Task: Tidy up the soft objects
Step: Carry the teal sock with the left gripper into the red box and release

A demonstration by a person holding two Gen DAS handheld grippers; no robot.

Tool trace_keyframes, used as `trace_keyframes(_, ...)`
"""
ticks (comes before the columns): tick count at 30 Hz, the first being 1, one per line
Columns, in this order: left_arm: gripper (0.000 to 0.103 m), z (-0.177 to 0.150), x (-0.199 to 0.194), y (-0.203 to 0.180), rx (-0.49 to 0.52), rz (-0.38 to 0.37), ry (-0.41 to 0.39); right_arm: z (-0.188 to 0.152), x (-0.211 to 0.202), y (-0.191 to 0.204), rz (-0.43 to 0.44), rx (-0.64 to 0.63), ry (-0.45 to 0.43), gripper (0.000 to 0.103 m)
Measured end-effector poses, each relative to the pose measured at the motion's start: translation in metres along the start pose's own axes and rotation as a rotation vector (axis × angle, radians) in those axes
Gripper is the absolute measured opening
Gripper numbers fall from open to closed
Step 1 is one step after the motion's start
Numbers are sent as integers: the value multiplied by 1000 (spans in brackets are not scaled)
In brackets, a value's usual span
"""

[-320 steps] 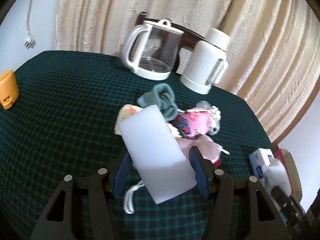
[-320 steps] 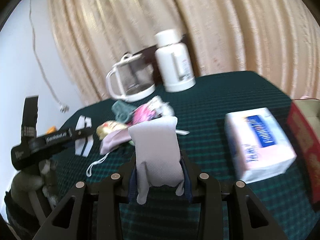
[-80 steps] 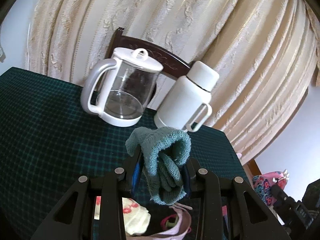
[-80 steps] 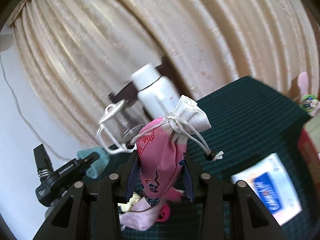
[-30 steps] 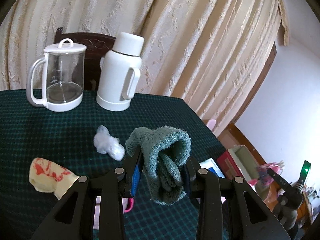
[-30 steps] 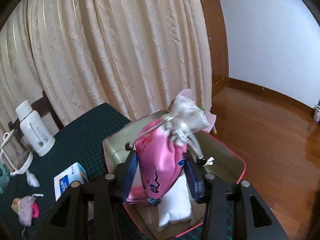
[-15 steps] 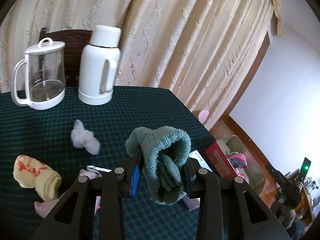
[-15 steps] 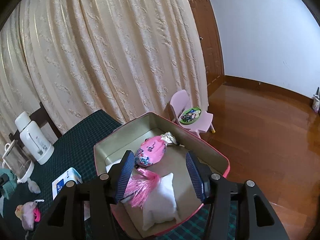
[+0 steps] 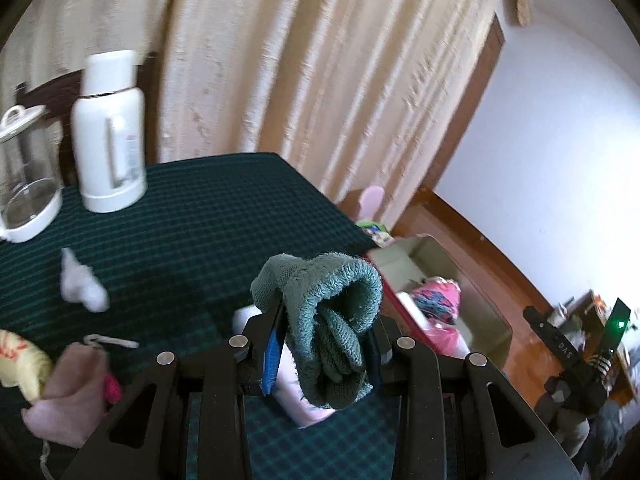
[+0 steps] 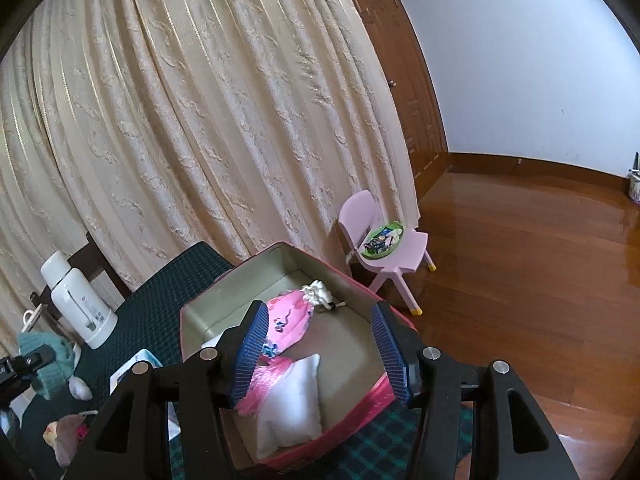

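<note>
My left gripper (image 9: 326,354) is shut on a folded green knitted sock (image 9: 332,320) and holds it above the dark checked tablecloth (image 9: 192,220). The red box (image 10: 352,412) with a beige lining stands at the table's right end. Inside it lie the pink drawstring pouch (image 10: 290,322) and a small white pillow (image 10: 292,400). My right gripper (image 10: 320,350) hangs open over the box with nothing between its fingers. In the right wrist view the green sock (image 10: 50,360) shows at far left in the other gripper.
A white thermos (image 9: 110,132) and a glass kettle (image 9: 24,176) stand at the back of the table. A white wad (image 9: 82,286), a yellow sock (image 9: 20,360), a pale pink pouch (image 9: 68,392) and a tissue pack (image 10: 134,364) lie on the cloth. A pink child's chair (image 10: 384,240) stands on the wooden floor.
The right gripper let go of the pink pouch, which now lies in the box, and drew back a little. The left gripper carried the green sock toward the box.
</note>
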State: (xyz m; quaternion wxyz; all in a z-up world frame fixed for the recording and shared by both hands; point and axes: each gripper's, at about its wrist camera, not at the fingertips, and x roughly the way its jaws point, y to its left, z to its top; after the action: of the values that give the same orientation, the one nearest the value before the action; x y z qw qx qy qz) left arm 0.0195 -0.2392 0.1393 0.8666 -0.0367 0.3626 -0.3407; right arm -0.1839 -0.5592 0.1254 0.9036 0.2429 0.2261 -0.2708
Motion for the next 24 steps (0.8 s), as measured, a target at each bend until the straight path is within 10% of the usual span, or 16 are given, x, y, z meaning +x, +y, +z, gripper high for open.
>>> trace_keyframes(24,35,2,118,-134,190,-135,166,-10,0,-26,34,-13,-14,61)
